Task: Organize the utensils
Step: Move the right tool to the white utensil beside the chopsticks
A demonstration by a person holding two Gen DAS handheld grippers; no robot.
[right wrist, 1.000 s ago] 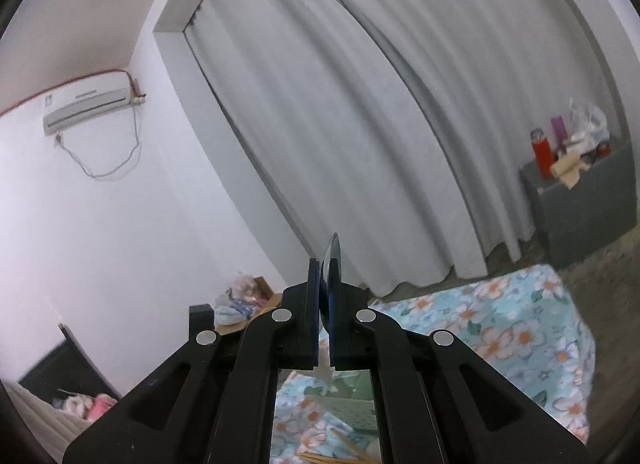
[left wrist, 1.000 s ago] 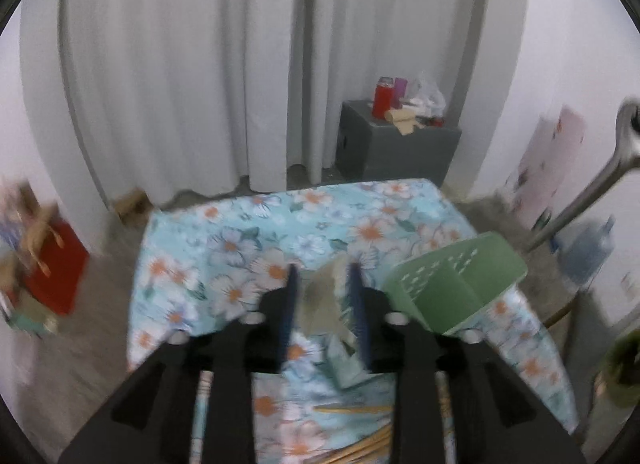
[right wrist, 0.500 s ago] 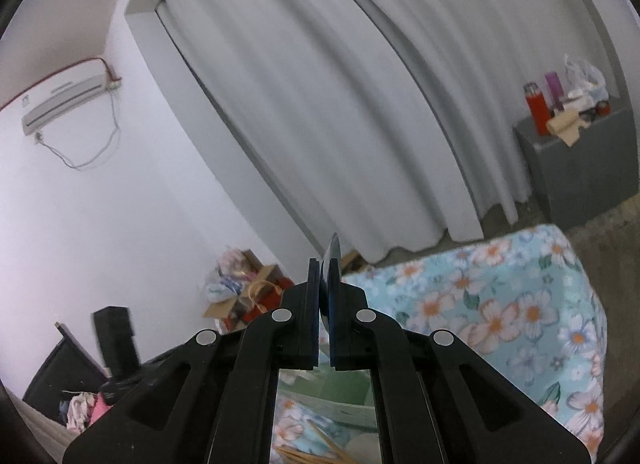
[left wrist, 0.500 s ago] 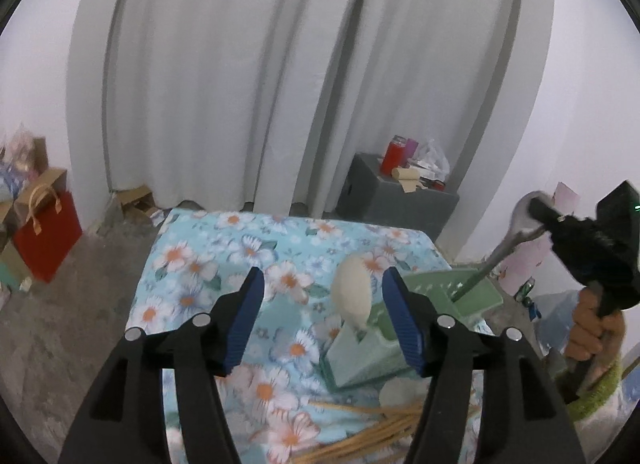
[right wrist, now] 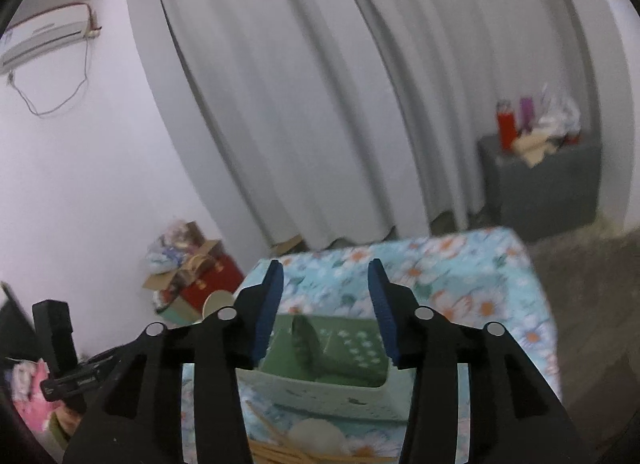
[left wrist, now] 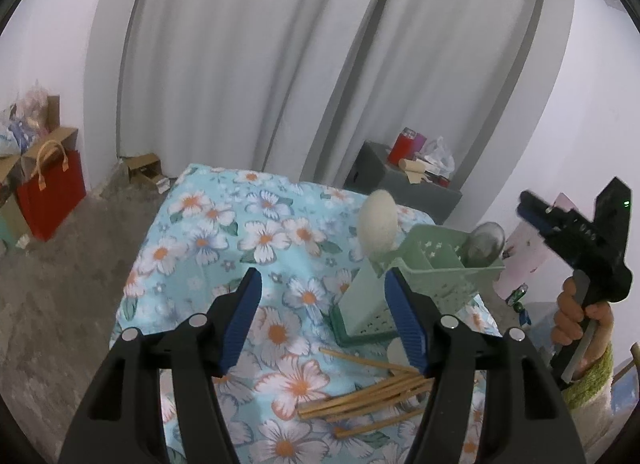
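Two grippers are spread: left gripper (left wrist: pixel 322 296) holds nothing, right gripper (right wrist: pixel 325 288) is opening above the green basket (right wrist: pixel 340 348), metal spoon (left wrist: pixel 486 242) inside.

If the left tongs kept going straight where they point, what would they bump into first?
Probably the flowered tablecloth, just left of the green utensil holder. The left tongs are open and empty; depth is hard to judge.

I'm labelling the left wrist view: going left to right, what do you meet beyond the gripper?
Red bag → cardboard box → white spoon → green caddy → metal spoon → right gripper, jaws opening, nothing between them.
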